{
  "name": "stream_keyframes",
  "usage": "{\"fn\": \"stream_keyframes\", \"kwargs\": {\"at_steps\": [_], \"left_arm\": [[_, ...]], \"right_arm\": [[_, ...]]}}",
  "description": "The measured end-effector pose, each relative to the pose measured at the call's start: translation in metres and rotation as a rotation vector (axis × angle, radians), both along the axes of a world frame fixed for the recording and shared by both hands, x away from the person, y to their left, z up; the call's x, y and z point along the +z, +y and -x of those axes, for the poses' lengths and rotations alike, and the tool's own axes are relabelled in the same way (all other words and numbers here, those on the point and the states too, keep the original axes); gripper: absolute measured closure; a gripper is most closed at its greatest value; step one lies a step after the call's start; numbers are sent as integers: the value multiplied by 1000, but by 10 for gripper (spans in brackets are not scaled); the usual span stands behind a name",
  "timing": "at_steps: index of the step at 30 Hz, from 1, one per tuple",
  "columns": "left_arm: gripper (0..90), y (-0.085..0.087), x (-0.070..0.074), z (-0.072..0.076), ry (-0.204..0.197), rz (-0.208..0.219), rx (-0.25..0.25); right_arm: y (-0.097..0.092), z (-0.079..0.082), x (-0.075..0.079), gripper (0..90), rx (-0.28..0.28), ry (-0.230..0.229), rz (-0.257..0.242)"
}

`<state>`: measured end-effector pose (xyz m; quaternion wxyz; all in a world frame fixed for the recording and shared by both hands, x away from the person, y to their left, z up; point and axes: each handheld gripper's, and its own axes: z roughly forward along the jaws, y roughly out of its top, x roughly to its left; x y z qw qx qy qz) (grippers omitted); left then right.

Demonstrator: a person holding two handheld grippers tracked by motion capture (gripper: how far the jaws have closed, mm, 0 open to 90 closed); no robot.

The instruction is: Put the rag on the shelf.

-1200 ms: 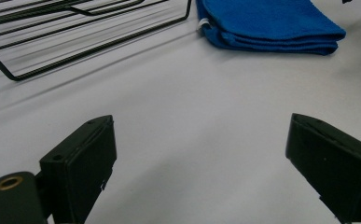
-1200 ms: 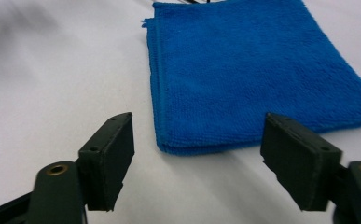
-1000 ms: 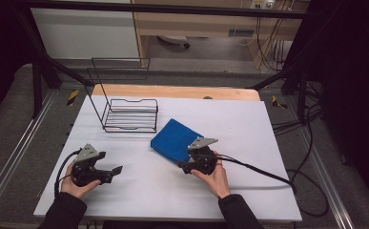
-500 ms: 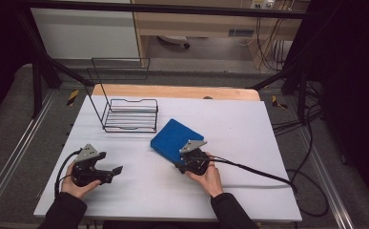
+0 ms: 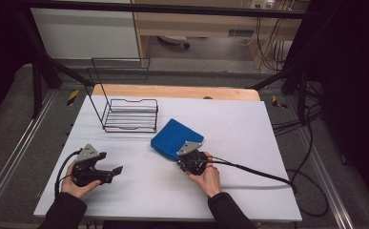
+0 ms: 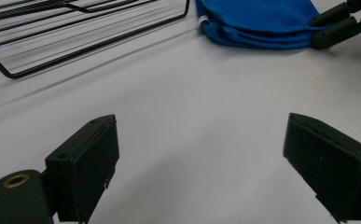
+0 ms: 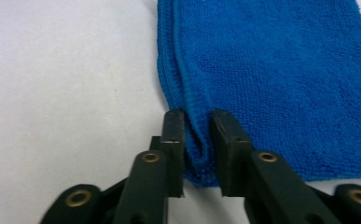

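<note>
Your right tool (image 7: 197,140) pinches the blue cloth's (image 7: 271,70) near corner at frame centre, while your left tool (image 5: 107,172), jaws apart, rests low on the counter (image 5: 249,124) at lower left.

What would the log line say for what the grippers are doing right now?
right hand-held gripper: shut on blue cloth corner | left hand-held gripper: open, empty, over table | wire rack: empty

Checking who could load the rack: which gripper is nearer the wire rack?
Left, though only slightly. The left gripper rests open on the table in front of the wire rack; the right gripper sits beside it to the right, pinching the blue cloth.
</note>
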<state>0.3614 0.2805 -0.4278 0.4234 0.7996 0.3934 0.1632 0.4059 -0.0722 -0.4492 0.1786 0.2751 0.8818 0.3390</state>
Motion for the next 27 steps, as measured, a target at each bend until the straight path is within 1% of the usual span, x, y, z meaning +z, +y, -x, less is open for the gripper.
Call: {"fn": "stream_keyframes", "kwargs": {"at_steps": [3, 7, 9, 15, 16, 17, 20, 27], "left_arm": [[107, 0, 0, 0, 1, 0, 0], [108, 0, 0, 0, 2, -2, -1], [109, 0, 0, 0, 3, -2, -1], [111, 0, 0, 0, 4, -3, -1], [111, 0, 0, 0, 5, -3, -1], [111, 0, 0, 0, 4, -3, 0], [111, 0, 0, 0, 5, -3, -1], [111, 0, 0, 0, 9, -1, 1]], "right_arm": [[-1, -2, 1, 817, 0, 10, -3], [-2, -3, 4, 837, -6, 24, -23], [-3, -4, 7, 840, -3, 39, -37], [-7, -1, 20, 844, -3, 53, -68], [-8, 0, 21, 844, 1, 53, -70], [-8, 1, 23, 844, 4, 62, -77], [-9, 6, 26, 844, 23, 82, -76], [-10, 21, 27, 843, 78, 122, -72]]}}
